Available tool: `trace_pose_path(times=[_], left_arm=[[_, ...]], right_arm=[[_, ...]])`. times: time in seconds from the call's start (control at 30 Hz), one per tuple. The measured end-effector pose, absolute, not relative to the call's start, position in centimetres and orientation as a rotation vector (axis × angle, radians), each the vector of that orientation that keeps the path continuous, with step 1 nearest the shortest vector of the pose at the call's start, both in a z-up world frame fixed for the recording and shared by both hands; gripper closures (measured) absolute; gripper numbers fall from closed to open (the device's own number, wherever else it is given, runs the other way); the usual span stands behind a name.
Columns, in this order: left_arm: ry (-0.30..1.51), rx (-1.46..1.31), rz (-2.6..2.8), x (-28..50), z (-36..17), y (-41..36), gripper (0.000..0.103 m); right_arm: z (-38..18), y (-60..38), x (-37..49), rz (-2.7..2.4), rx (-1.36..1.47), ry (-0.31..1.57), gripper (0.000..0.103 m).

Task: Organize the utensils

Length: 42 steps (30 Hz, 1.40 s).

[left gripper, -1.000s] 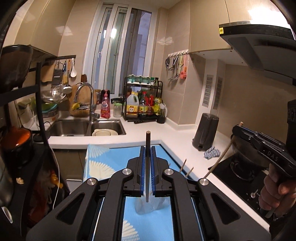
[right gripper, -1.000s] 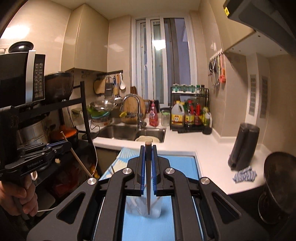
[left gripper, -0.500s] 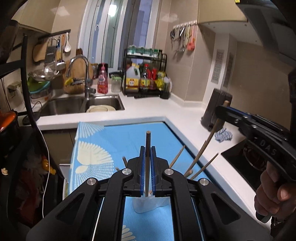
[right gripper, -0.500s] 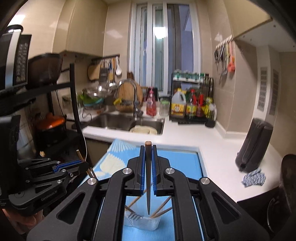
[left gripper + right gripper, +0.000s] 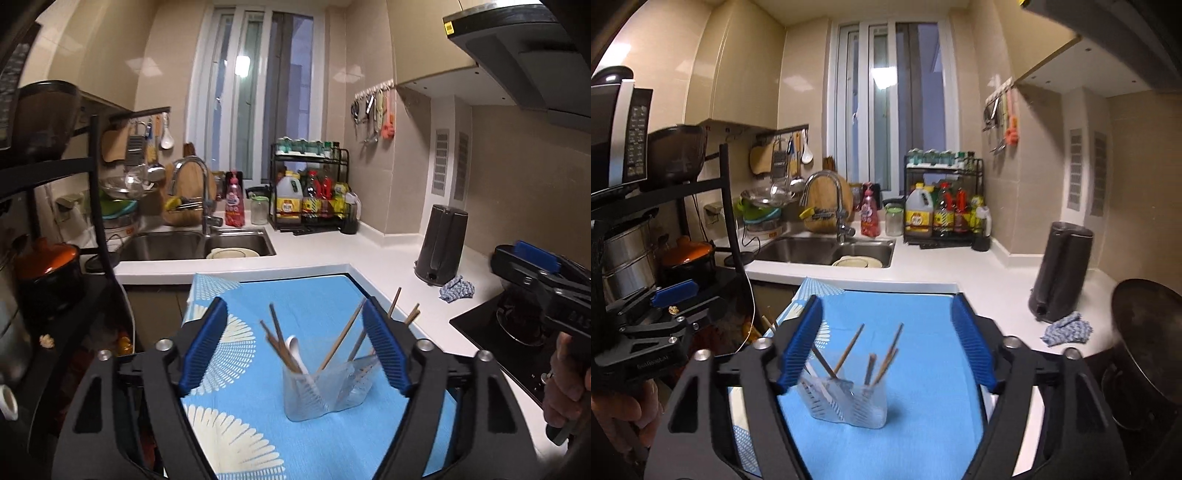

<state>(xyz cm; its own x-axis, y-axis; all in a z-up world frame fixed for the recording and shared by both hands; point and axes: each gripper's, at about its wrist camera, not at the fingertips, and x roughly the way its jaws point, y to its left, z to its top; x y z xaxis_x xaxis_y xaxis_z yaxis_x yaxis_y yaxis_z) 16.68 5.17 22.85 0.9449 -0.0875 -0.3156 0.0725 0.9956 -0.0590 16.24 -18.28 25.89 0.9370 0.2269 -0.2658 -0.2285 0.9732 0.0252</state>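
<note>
A clear plastic holder point(image 5: 325, 391) stands on the blue patterned cloth point(image 5: 295, 295), seen in both wrist views. Wooden chopsticks point(image 5: 280, 343) and a white spoon point(image 5: 295, 347) lean inside it. My left gripper point(image 5: 295, 347) hovers just above and before the holder, its jaws opening wide, nothing pressed between the blue pads. My right gripper point(image 5: 886, 347) hangs over the same holder point(image 5: 846, 398) with its chopsticks point(image 5: 886, 360); its jaws are opening too and grip nothing. Each view shows the other gripper at its edge: the right one point(image 5: 524, 262), the left one point(image 5: 672, 299).
A sink point(image 5: 192, 243) with a tap lies behind the cloth. On the white counter to the right stand a dark kettle point(image 5: 441, 243) and a blue rag point(image 5: 456, 290); a stove point(image 5: 517, 325) and a dark wok point(image 5: 1145, 332) follow. A black rack point(image 5: 99, 221) with pots stands left.
Both grippers were shut on a single chopstick each. They sank toward the holder and their jaws spread wide; the chopsticks now lean in the holder.
</note>
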Motion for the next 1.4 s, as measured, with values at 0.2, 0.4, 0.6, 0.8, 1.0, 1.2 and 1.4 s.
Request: trace_pose_path(times=[0.2,0.4,0.6,0.8,1.0,1.2,1.4], left_arm=[[0.348,-0.092,0.016,13.9,17.3,4.3,0.007],[0.471,-0.114,0.079,13.6,11.3,3.5,0.007],[0.509,-0.112,0.08,13.1,9.8,3.3,0.007],[0.506,-0.111,0.098,12.4,9.7,3.7,0.007],[0.51,-0.127,0.102,12.1,9.4,3.9,0.007],[0.512,-0.124,0.087,12.2,9.4,3.3,0.007],[0.513,-0.12,0.081,12.1,9.3,3.1,0.007]], right_arm=[[20.3,-19.6,12.4,0.148,-0.004,0.281,0.005],[15.2,-20.1,13.3,0.154,0.004,0.391,0.005],[12.7,-19.0,13.2,0.149,-0.011,0.404,0.005],[10.5,-18.9,13.7,0.151,-0.014,0.432,0.005],[10.2,-18.7,13.4,0.159,-0.005,0.436,0.005],[10.2,-18.5,13.1,0.158,-0.024,0.404,0.005],[10.1,-18.9,13.1,0.148,-0.01,0.4,0.005]])
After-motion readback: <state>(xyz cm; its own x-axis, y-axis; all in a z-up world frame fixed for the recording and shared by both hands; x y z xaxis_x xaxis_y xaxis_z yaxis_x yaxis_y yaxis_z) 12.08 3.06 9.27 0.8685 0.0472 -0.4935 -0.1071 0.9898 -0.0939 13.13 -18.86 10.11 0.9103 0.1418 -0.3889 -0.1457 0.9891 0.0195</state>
